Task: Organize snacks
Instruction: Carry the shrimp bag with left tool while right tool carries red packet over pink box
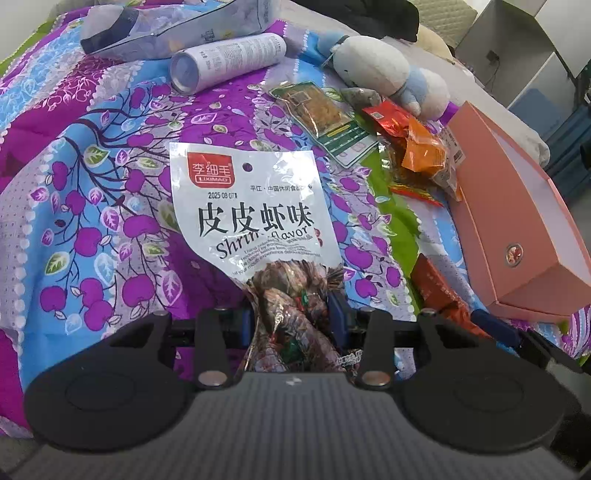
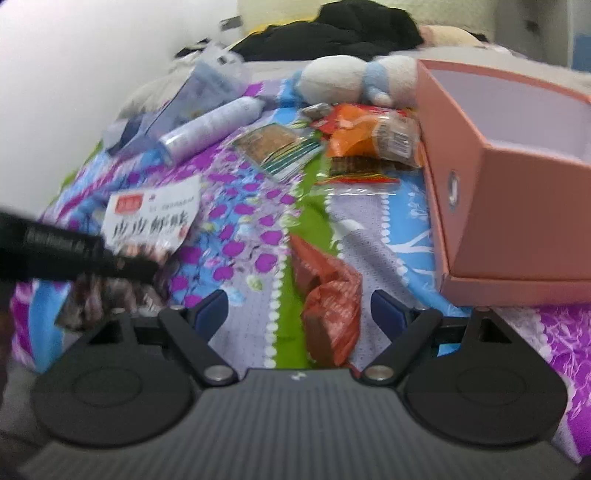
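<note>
A white shrimp-flavour snack bag (image 1: 243, 206) lies on the patterned bedspread, its clear lower end pinched between the pads of my left gripper (image 1: 291, 317), which is shut on it. In the right wrist view the same bag (image 2: 155, 218) sits at the left under one of the left gripper's fingers (image 2: 122, 264). My right gripper (image 2: 299, 312) stands open, and a crumpled red-orange packet (image 2: 328, 295) lies between its spread blue pads without touching them. That packet (image 1: 439, 291) shows at the lower right of the left wrist view. An open pink box (image 2: 517, 221) stands just right of it.
Loose snacks lie beside the pink box (image 1: 517, 229): an orange packet (image 1: 421, 147) and a green-edged flat pack (image 1: 325, 114). A white and blue plush toy (image 1: 384, 74), a white cylinder (image 1: 229, 59) and a grey-blue bag (image 1: 166, 26) lie farther back.
</note>
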`<action>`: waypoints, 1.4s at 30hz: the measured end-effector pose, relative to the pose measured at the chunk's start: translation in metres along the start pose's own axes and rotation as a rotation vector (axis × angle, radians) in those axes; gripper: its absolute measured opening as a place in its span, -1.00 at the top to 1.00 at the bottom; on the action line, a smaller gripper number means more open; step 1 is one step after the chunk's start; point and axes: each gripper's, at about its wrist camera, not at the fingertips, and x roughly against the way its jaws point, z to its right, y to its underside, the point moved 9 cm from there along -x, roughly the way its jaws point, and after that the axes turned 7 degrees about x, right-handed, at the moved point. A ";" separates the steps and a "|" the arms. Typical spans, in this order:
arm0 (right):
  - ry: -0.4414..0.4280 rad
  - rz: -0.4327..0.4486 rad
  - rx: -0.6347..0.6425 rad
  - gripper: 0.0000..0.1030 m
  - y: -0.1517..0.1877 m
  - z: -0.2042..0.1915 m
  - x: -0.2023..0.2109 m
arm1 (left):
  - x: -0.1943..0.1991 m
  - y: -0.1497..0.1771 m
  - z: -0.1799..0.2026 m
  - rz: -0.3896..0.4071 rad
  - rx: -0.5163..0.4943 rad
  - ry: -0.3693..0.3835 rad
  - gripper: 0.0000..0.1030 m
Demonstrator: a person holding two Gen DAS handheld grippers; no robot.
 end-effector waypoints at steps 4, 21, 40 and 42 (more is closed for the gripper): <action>0.004 0.005 -0.067 -0.65 -0.003 0.011 -0.004 | -0.002 0.003 -0.002 -0.006 -0.003 -0.002 0.12; 0.077 -0.049 0.009 0.27 -0.002 0.009 -0.020 | 0.010 -0.007 0.008 0.019 -0.049 -0.003 0.12; 0.092 0.104 0.026 0.27 -0.088 0.011 0.046 | 0.065 -0.063 0.069 0.146 -0.139 0.070 0.12; 0.101 0.125 0.024 0.27 -0.098 0.015 0.053 | 0.069 -0.069 0.077 0.159 -0.143 0.080 0.12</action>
